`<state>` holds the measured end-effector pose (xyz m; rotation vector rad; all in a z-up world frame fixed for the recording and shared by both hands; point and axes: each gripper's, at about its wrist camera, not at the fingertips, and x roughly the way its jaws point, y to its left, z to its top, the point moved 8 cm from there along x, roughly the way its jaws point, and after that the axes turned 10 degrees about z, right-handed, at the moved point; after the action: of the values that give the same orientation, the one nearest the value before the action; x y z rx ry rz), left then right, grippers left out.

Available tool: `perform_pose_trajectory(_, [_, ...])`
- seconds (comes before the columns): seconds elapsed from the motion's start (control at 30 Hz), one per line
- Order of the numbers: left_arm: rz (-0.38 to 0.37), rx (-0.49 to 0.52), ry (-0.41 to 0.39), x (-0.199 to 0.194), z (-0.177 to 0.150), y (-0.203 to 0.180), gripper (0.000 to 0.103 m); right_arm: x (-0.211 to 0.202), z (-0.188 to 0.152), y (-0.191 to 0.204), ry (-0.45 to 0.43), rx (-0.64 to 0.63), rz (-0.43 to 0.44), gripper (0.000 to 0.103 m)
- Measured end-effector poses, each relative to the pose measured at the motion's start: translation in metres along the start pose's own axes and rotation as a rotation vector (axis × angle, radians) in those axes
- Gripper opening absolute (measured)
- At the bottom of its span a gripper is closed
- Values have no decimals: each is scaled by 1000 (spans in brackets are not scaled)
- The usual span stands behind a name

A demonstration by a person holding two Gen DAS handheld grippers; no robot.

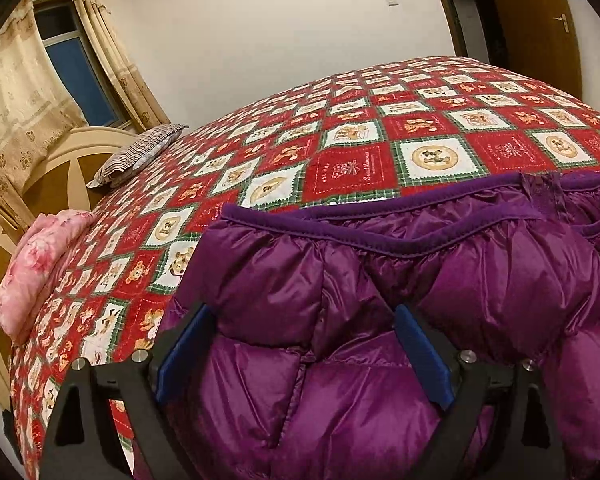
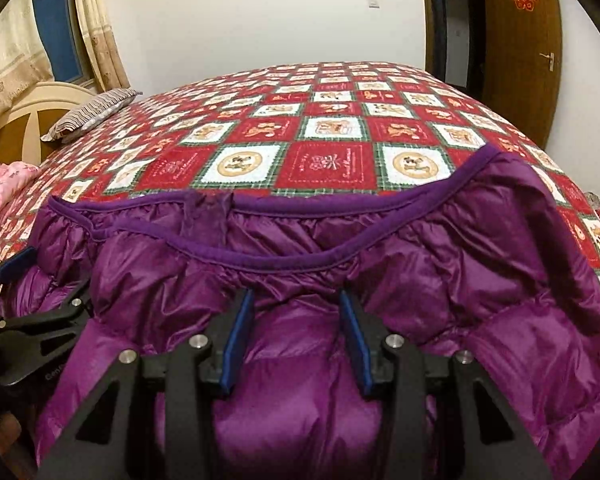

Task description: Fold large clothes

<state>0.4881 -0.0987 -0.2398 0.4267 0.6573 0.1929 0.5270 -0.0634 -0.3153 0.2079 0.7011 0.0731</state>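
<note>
A shiny purple quilted down jacket (image 1: pixel 440 280) lies on the near part of a bed with a red and white patchwork cover (image 1: pixel 340 136). Its bound hem runs across both views; it also shows in the right wrist view (image 2: pixel 440 272). My left gripper (image 1: pixel 304 320) is open, its blue pads spread wide around a puffy part of the jacket. My right gripper (image 2: pixel 296 300) is open too, pads either side of a bulge of the jacket. The left gripper also shows at the left edge of the right wrist view (image 2: pixel 32 280).
A striped pillow (image 1: pixel 136 156) and a pink floral bundle (image 1: pixel 36 264) lie at the bed's left side by the cream headboard (image 1: pixel 60 168). Curtains and a window (image 1: pixel 72 68) are behind. A brown door (image 2: pixel 528 48) stands at the far right.
</note>
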Motion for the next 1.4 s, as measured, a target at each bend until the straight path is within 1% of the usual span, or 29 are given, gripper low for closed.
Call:
perform_pose_trajectory(0.3, [-8,-1,12,3,0,0,93,6,-2,1,26,-23,-33,49])
perform_pose_trajectory(0.67, [-6,1,13,3,0,0,93,10,-3,2,40,-38,-47,49])
perform_pose_trajectory(0.8, [-13,0,25,4,-1,0,93,10,-3,2,39,-37,-46,49])
perform_pose_trajectory(0.87, [-32,-17,48,4,-1,6,93,10,-3,3,42,-38,-47,49])
perform_pose_trajectory(0.9, [-50,-50,64,0,0,15,93,9,-2,3,47,-40,-46,49])
perform_pose_trajectory(0.97, [-84,-117,53,-9,5,32,93,2,0,4,53,-33,-46,49])
perform_pose_trajectory(1.0, [-89,-146,36,-14,8,43,93,-6,4,5,32,-16,-42,49])
perform_pose_trajectory(1.07, [-59,-175,18,-15,11,61,93,-23,15,12,-32,7,-48,49])
perform_pose_trajectory(1.1, [-49,-179,20,-13,11,65,93,-25,20,19,-43,-2,-48,49])
perform_pose_trajectory(1.17, [-32,-170,48,-2,5,68,93,-19,22,33,-33,-27,-42,49])
perform_pose_trajectory(1.23, [-32,-157,85,11,-5,64,93,0,15,41,10,-51,-62,48])
perform_pose_trajectory(1.3, [-53,-140,122,23,-17,56,93,17,5,37,42,-41,-75,48])
perform_pose_trajectory(1.4, [-88,-176,146,31,-21,56,95,19,4,35,40,-43,-78,48])
